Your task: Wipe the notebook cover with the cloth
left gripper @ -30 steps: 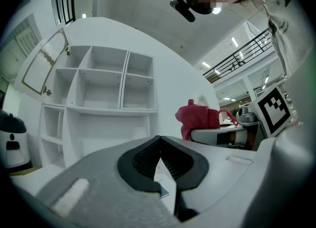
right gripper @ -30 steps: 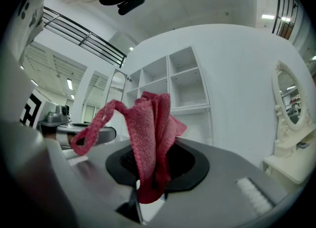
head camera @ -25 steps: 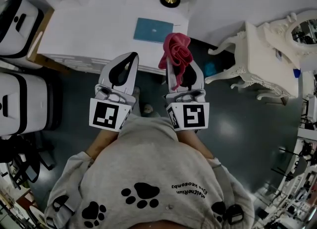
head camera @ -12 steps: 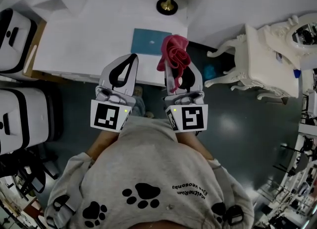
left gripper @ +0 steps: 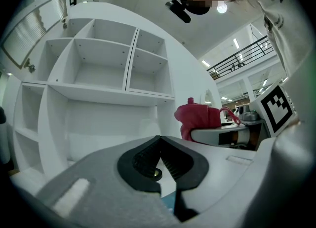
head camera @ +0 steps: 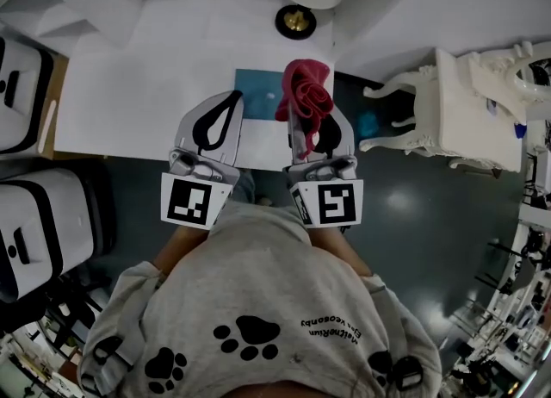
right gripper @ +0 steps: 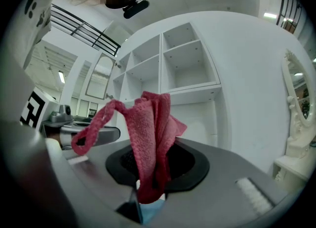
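The right tongs point(head camera: 306, 105) are clenched on the cloth point(right gripper: 150, 140). A narrow fold is pinched between the jaws and the rest stands bunched above and ahead of the tips. The left tongs point(head camera: 232, 97) are pressed together on nothing. The notebook point(head camera: 258, 92) lies flat on the counter point(head camera: 138, 77), under and between the two pairs of tongs.

The main risk is that little cloth seems to hang below the right jaws. If they come down as they are, their hard tips could meet the cover before the fabric does and scrape it. The pinch also looks slim, so drag across the cover might pull the cloth free. Nothing pins the notebook, so a firm stroke could slide it along the counter unless the left tongs press on a corner. The lamp base point(head camera: 295, 21) stands just beyond the tips of the right tongs, and a long forward stroke might knock it.

In the head view the tongs and cloth cover much of the notebook. Only a teal strip shows between the two pairs, and its right edge is hidden. Each gripper view shows only a sliver of teal beneath the jaws. No view settles how high the tongs are above the cover, or whether the cloth touches it. The right tips are buried under the fabric in the head view.
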Demonstrator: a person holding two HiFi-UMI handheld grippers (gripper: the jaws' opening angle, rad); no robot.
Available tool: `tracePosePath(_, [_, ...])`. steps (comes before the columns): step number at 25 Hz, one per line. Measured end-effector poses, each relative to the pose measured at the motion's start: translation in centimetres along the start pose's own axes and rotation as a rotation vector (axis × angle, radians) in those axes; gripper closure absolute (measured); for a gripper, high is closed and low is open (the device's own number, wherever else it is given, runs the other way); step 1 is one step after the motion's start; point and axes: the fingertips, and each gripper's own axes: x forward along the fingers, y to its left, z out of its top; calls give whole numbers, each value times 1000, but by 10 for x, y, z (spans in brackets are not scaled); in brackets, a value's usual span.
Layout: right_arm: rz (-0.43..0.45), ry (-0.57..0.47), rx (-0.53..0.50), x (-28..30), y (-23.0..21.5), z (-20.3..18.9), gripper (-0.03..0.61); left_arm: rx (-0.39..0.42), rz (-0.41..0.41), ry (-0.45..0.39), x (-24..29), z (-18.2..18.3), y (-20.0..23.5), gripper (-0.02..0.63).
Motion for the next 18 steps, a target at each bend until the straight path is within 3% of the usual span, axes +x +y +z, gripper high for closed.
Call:
tracePosePath(11, [-88,40,-26,43,-20,-9,491,-36,-82,18,41,-19,30,618])
tracePosePath(18, [-93,57,-29,50,-21,-15,491,-48,-93,36,46,-26,33,618])
